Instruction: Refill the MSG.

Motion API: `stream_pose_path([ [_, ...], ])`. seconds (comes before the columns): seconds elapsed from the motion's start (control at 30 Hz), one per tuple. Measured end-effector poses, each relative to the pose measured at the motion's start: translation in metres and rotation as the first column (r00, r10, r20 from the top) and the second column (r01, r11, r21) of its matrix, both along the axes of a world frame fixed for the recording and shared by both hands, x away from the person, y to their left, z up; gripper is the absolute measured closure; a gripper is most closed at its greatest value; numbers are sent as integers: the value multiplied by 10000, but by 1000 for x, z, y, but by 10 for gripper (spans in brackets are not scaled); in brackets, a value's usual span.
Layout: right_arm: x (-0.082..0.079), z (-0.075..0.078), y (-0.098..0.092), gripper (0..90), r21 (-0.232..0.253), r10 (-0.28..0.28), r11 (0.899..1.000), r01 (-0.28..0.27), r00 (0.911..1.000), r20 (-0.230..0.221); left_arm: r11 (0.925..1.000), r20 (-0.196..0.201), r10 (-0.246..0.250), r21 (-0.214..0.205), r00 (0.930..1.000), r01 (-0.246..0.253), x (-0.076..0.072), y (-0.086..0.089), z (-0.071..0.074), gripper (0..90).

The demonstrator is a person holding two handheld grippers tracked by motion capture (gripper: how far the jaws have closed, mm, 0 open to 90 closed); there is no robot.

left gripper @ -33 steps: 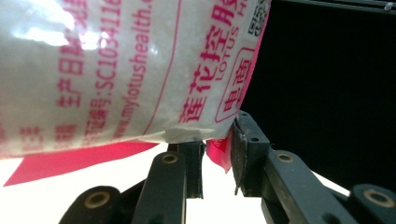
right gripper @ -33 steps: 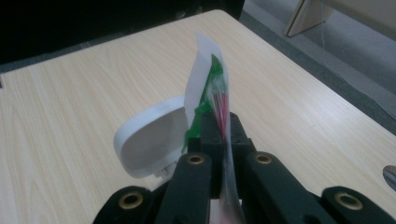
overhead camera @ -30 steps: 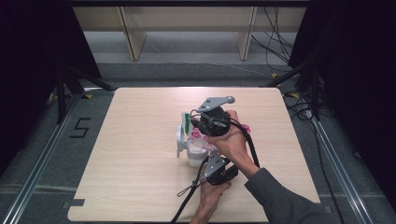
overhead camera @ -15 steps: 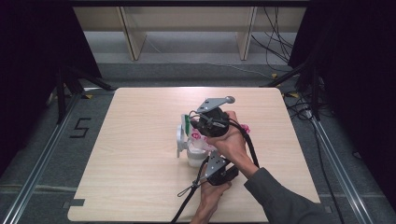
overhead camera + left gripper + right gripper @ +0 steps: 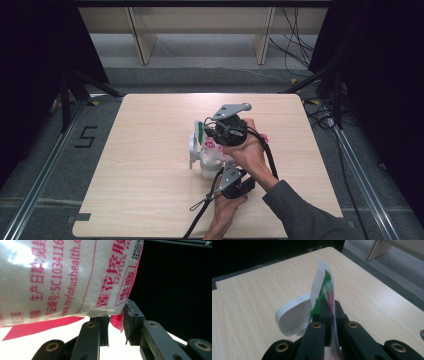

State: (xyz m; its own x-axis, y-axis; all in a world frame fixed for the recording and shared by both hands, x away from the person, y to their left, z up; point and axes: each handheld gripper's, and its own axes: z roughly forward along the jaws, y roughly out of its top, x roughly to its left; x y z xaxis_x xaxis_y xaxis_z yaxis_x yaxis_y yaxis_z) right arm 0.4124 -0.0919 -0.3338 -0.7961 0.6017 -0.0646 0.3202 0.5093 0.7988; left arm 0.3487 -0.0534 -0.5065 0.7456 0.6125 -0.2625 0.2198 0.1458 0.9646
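- From above, even overhead light falls on my tabletop (image 5: 150, 190); the room beyond its edges drops to near black on both sides.
- Shadows under my hands and tools are soft and short, with no hard edges.
- The high view is slightly soft overall; fine detail is lost around my right tool (image 5: 227, 131).
- In my left tool's view, the printed bag (image 5: 62, 277) sits so close that it blurs, with a glare patch at upper left; the surface below it burns out to pure white.
- My right tool's view is dimmer and a little grainy, the tabletop's far corner softening and the nearest parts of the jaws out of focus.
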Motion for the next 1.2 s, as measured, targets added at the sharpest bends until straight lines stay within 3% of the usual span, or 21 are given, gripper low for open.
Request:
stream_pose_path([
  [0.17, 0, 0, -2, 900, 81, 4, 10000, -4, 9999, 120, 10000, 13, -13, 31, 10000, 13, 0, 0, 0, 752],
  [0.23, -1, 0, -1, 900, 153, -41, 9999, 41, 10000, 21, 10000, 45, -16, 47, 10000, 16, 0, -1, 0, 752],
  [0.27, -3, 1, -1, 900, 136, -115, 9998, 119, 9995, -278, 10000, 46, -20, 55, 10000, 20, 0, 0, 0, 752],
  [0.37, -1, -1, -1, 900, 168, -64, 9998, 64, 10000, 32, 10000, 9, -13, 26, 10000, 13, 0, -1, 0, 752],
  [0.43, 0, 0, -1, 900, -68, 69, 10000, -69, 10000, 16, 10000, 33, -32, 72, 10000, 32, 0, -1, 0, 752],
  [0.53, 0, -2, 1, 900, 33, -45, 10000, 45, 10000, 82, 10000, 4, -19, 17, 10000, 19, 0, -1, 0, 752],
  [0.6, 0, -2, 1, 900, -29, 17, 10000, -17, 10000, 71, 9996, -33, -24, -281, 10000, 23, -1, -2, 0, 752],
  [0.67, 0, -1, 1, 900, -3, -1, 10000, 1, 10000, 45, 10000, -7, 20, 8, 10000, -20, 0, 0, 0, 752],
  [0.77, 0, -1, 2, 900, 6, 21, 10000, -21, 9999, 122, 10000, 14, 16, -10, 10000, -16, 0, 0, 0, 752],
  [0.8, 0, -1, 2, 900, -86, 53, 9999, -54, 10000, -74, 10000, -10, 5, -39, 10000, -5, 0, -1, 0, 752],
  [1.03, 0, -2, 4, 900, -80, 49, 10000, -48, 9999, 157, 10000, 70, -5, -45, 10000, 5, 0, -1, 0, 752],
  [1.1, -1, -3, 6, 900, -288, 75, 9996, -75, 10000, -24, 10000, 93, 2, -89, 10000, -1, 0, -1, 0, 752],
  [1.2, 0, -2, 5, 900, -135, 34, 9999, -33, 10000, 45, 10000, 101, 22, -24, 9999, -22, 0, 0, 1, 753],
])
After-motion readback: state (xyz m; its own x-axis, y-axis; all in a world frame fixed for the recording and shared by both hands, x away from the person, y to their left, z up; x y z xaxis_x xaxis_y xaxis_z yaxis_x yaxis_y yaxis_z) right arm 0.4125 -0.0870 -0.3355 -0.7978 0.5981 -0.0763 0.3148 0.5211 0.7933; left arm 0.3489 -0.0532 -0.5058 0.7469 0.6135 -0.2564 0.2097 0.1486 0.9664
